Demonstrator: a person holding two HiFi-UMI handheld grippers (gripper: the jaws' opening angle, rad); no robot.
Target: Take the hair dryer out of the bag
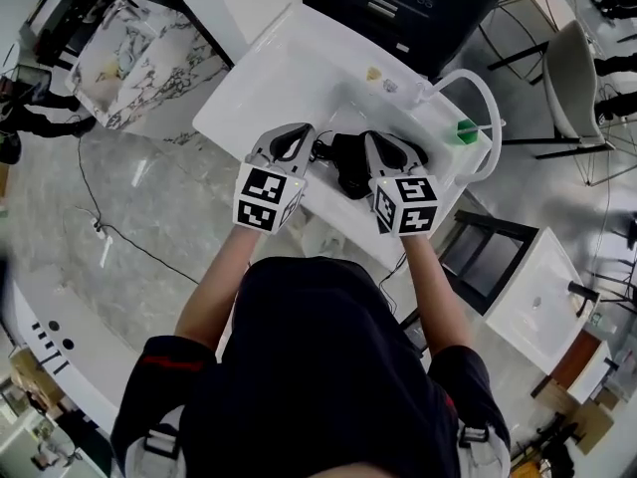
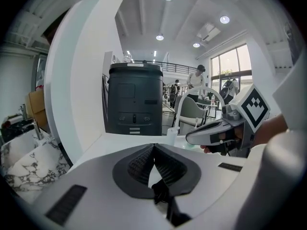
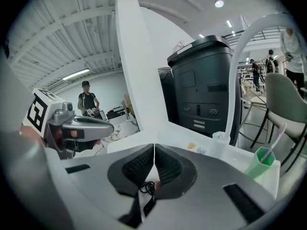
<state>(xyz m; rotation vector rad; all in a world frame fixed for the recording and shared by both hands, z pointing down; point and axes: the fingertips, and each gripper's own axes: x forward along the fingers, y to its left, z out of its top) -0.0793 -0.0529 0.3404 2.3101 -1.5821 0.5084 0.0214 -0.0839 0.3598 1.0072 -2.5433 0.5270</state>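
A black bag with a loose black cord lies on the white table, between my two grippers. I cannot make out the hair dryer itself. My left gripper is at the bag's left side, shut, with its pads meeting. A dark bit of the bag or cord shows below them. My right gripper is over the bag's right side, also shut. A loop of black cord shows under its jaws. Neither gripper visibly pinches anything.
A green cup with a toothbrush and a small clear bottle stand at the table's far right, under a white curved pipe. A dark cabinet stands behind the table. A marble-topped table is at the left, a chair at the right.
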